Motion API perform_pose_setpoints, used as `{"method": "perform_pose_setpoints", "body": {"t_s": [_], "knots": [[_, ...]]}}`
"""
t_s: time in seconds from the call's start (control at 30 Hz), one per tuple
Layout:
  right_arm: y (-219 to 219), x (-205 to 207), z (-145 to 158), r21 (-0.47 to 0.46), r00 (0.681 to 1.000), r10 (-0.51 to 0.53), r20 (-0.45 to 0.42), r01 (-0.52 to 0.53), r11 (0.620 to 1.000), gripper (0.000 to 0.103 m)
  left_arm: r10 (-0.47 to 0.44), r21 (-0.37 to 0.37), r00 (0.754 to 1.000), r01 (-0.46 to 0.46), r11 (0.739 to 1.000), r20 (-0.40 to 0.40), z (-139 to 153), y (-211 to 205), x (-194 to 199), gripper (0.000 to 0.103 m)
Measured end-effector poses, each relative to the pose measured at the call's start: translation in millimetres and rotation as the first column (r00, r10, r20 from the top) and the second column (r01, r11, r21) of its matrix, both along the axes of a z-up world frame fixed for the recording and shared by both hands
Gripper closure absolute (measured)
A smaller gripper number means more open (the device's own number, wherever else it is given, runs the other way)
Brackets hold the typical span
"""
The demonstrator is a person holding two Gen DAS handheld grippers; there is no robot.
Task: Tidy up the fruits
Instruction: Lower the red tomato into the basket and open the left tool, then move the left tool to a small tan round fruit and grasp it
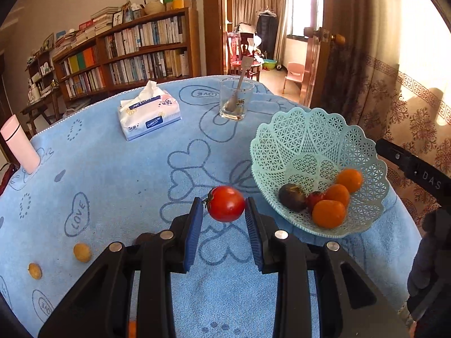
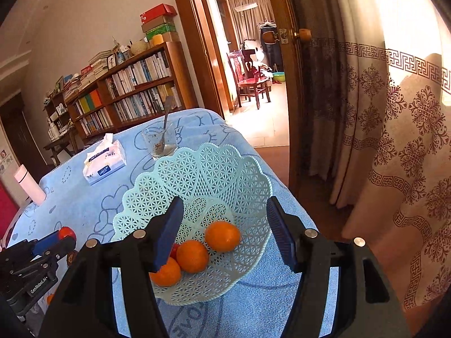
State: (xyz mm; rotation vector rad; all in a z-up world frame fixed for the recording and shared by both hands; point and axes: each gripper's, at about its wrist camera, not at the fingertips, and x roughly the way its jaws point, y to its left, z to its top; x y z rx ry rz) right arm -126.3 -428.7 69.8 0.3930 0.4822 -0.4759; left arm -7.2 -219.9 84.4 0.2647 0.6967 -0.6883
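Note:
A red tomato (image 1: 225,203) hangs above the blue tablecloth, with my left gripper (image 1: 224,207) shut on it between the blue pads. To its right stands a pale green lattice basket (image 1: 310,129) holding three oranges (image 1: 328,213), a dark fruit (image 1: 292,197) and a small red one (image 1: 315,198). My right gripper (image 2: 225,208) hovers open over the basket (image 2: 225,169) with nothing between its fingers. The right wrist view shows the left gripper (image 2: 63,235) with the tomato (image 2: 67,232) at lower left. Two small yellow fruits (image 1: 82,252) lie on the cloth at the left.
A tissue pack (image 1: 149,112), a glass with a spoon (image 1: 236,100) and a pink bottle (image 1: 19,146) stand farther back on the table. The table's right edge runs close past the basket, with a patterned curtain (image 2: 394,140) and an open door beyond.

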Motion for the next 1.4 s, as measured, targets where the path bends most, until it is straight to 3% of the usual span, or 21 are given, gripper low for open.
{"method": "perform_pose_setpoints", "body": {"t_s": [0.23,0.5,0.53,0.57,0.6,0.63,1.07,1.4], "knots": [[-7.5,-8.4,-0.3,0.022,1.000,-0.014,0.021,0.013,1.000,0.040,-0.121,-0.031,0.990,0.119,0.992,-0.068,-1.4,-48.2,5.6,0.072],[-12.1,-10.2,-6.7,0.054,1.000,-0.017,0.020,0.016,0.998,0.040,-0.169,-0.056,0.978,0.163,0.985,-0.122,-3.6,-81.9,15.8,0.070],[-12.3,-9.9,-7.1,0.057,1.000,-0.017,0.020,0.016,0.998,0.040,-0.170,-0.061,0.978,0.163,0.985,-0.121,-3.0,-83.3,16.9,0.061],[-12.4,-9.9,-7.5,0.058,1.000,-0.016,0.019,0.015,0.998,0.040,-0.166,-0.068,0.979,0.159,0.985,-0.119,-2.2,-84.0,17.7,0.036],[-12.7,-10.6,-7.9,0.058,1.000,-0.016,0.018,0.015,0.998,0.040,-0.154,-0.075,0.982,0.146,0.986,-0.110,-0.9,-82.4,19.0,0.025],[-12.7,-10.9,-7.8,0.057,1.000,-0.017,0.018,0.016,0.998,0.040,-0.143,-0.085,0.985,0.134,0.987,-0.099,0.6,-80.2,19.4,0.022],[4.8,-7.6,-4.8,0.060,1.000,0.025,0.019,-0.026,0.998,0.040,0.009,-0.058,0.998,-0.013,0.998,-0.062,11.1,-31.0,37.2,0.013],[33.2,6.0,-1.1,0.047,0.995,0.097,0.004,-0.097,0.994,0.039,0.148,-0.033,0.985,-0.152,0.988,-0.092,6.9,33.8,54.1,0.012]]}}
